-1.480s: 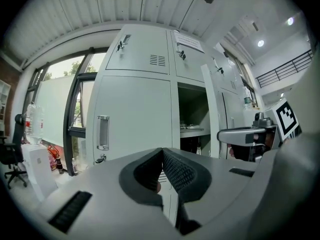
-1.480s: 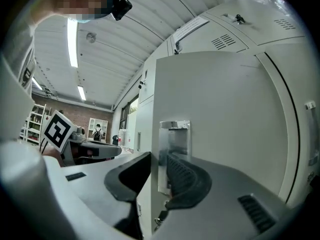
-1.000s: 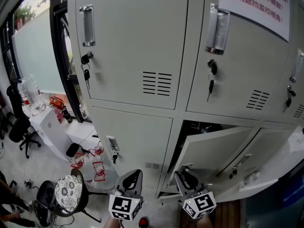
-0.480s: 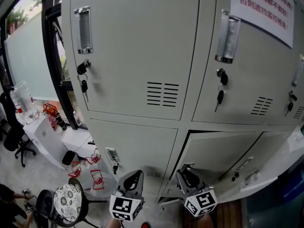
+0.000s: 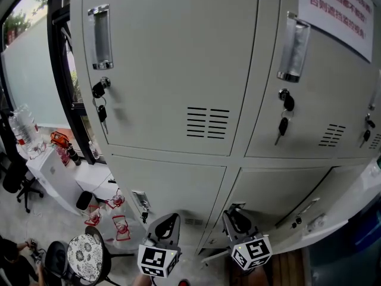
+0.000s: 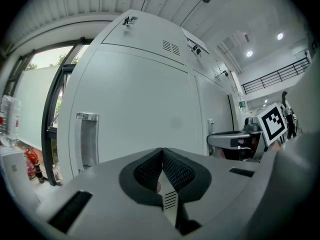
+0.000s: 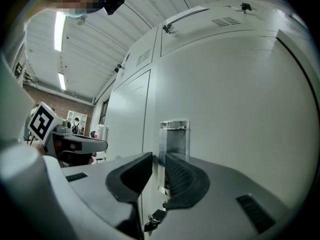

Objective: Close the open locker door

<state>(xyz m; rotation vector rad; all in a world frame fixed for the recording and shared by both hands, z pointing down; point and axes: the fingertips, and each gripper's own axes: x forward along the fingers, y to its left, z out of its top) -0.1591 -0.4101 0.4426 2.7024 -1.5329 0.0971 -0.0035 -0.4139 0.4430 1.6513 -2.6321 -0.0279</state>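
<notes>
The lower middle locker door [image 5: 274, 198] lies almost flush with the grey locker frame, with no dark gap showing along its top. My right gripper [image 5: 233, 216] points at that door's left edge, and I cannot tell whether it touches. In the right gripper view the jaws [image 7: 157, 160] are closing, a narrow gap is left and nothing is between them. Just beyond them are the door's metal handle [image 7: 173, 136] and a key [image 7: 151, 219]. My left gripper [image 5: 168, 220] hangs before the lower left locker [image 5: 172, 186], tips together [image 6: 162, 151] and empty.
Upper lockers carry metal handles [image 5: 100, 37] and keys hanging in their locks [image 5: 283, 124]. A notice with red print [image 5: 339, 8] is stuck at the top right. Left of the lockers are a black window frame [image 5: 65, 100], a patterned stool [image 5: 83, 258] and a white table [image 5: 56, 165].
The lower middle door has swung in toward the frame and the dark gap above it has gone. The lockers have come nearer in the head view. Both grippers stay low in that view.
</notes>
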